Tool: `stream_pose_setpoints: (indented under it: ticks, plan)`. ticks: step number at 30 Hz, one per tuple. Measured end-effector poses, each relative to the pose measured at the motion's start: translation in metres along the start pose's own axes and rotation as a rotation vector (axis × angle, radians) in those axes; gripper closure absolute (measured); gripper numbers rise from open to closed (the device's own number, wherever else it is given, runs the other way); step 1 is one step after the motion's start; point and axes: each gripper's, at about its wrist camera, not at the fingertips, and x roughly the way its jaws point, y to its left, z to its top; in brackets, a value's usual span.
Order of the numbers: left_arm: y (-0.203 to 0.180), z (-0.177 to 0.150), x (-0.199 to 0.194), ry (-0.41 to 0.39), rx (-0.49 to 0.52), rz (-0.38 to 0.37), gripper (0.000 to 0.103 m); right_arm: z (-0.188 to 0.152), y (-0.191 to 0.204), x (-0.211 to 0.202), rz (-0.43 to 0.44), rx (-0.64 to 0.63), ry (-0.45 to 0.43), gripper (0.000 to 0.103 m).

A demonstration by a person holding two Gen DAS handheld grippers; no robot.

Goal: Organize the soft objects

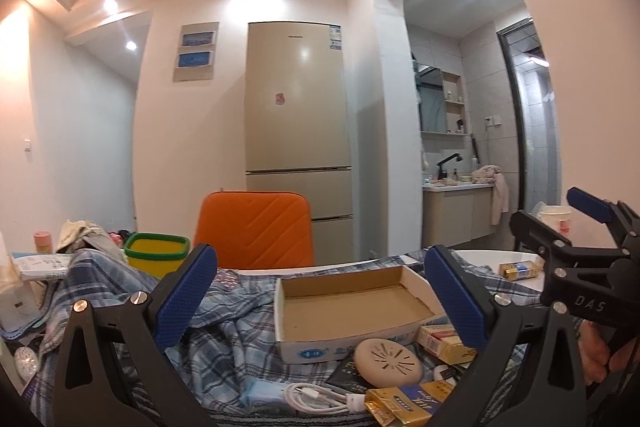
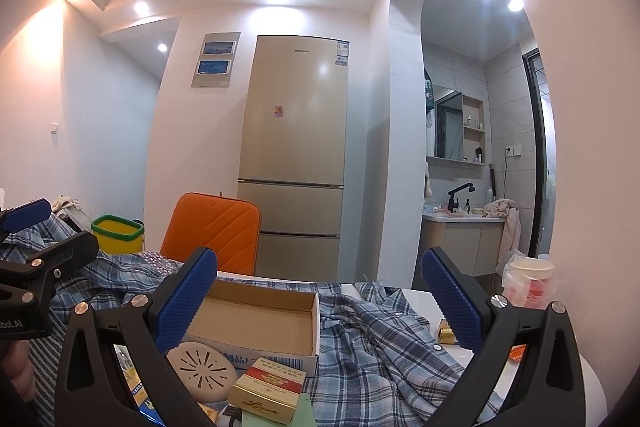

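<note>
Cigarette pack (image 2: 267,390) and box (image 2: 256,319) weigh down plaid shirt (image 2: 384,339).

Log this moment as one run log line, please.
left gripper: open, empty | right gripper: open, empty | plaid shirt: crumpled on table, ungrasped | cardboard box: open, empty, on shirt | stage: pre-grasp

We see open air above the table. Low down, cardboard tray (image 1: 352,311) sits mid-path on the plaid shirt (image 2: 384,339), w/ round disc (image 1: 387,363), cigarette packs (image 2: 269,389) & cable (image 1: 316,395) crowding its near side. Orange chair (image 1: 254,229) blocks behind.
</note>
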Motion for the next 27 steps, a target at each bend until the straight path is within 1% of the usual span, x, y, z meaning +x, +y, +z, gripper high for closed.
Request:
stream_pose_setpoints:
  ticks: [3, 5, 8, 13, 18, 19, 21, 24, 25, 27]
  plan:
    - [0.005, 0.002, 0.0, 0.008, -0.017, -0.024, 0.0, 0.008, 0.001, 0.0, 0.011, 0.011, 0.016, 0.0]
    - [0.005, 0.004, 0.001, 0.02, -0.011, -0.024, 0.0, 0.011, -0.001, -0.001, 0.031, 0.028, 0.031, 0.0]
    - [0.004, 0.006, 0.003, 0.046, 0.0, -0.023, 0.0, 0.016, -0.003, 0.0, 0.039, 0.038, 0.049, 0.0]
    - [0.01, 0.006, 0.01, 0.097, -0.028, -0.036, 0.0, 0.019, -0.01, 0.013, 0.059, 0.058, 0.121, 0.0]
    - [0.018, 0.006, 0.022, 0.194, -0.059, -0.039, 0.0, 0.014, -0.017, 0.033, 0.074, 0.082, 0.239, 0.0]
    - [0.017, 0.005, 0.023, 0.207, -0.05, -0.034, 0.0, 0.012, -0.017, 0.036, 0.075, 0.082, 0.254, 0.003]
    - [0.012, 0.003, 0.024, 0.219, -0.025, -0.032, 0.0, 0.006, -0.015, 0.043, 0.076, 0.078, 0.292, 0.007]
    - [0.007, -0.001, 0.027, 0.239, -0.012, -0.056, 0.0, -0.005, -0.011, 0.056, 0.09, 0.077, 0.376, 0.008]
    - [0.005, -0.004, 0.029, 0.245, -0.003, -0.054, 0.0, -0.01, -0.009, 0.061, 0.096, 0.076, 0.406, 0.008]
    - [0.002, -0.008, 0.032, 0.266, 0.006, -0.069, 0.0, -0.022, -0.002, 0.073, 0.107, 0.058, 0.479, 0.008]
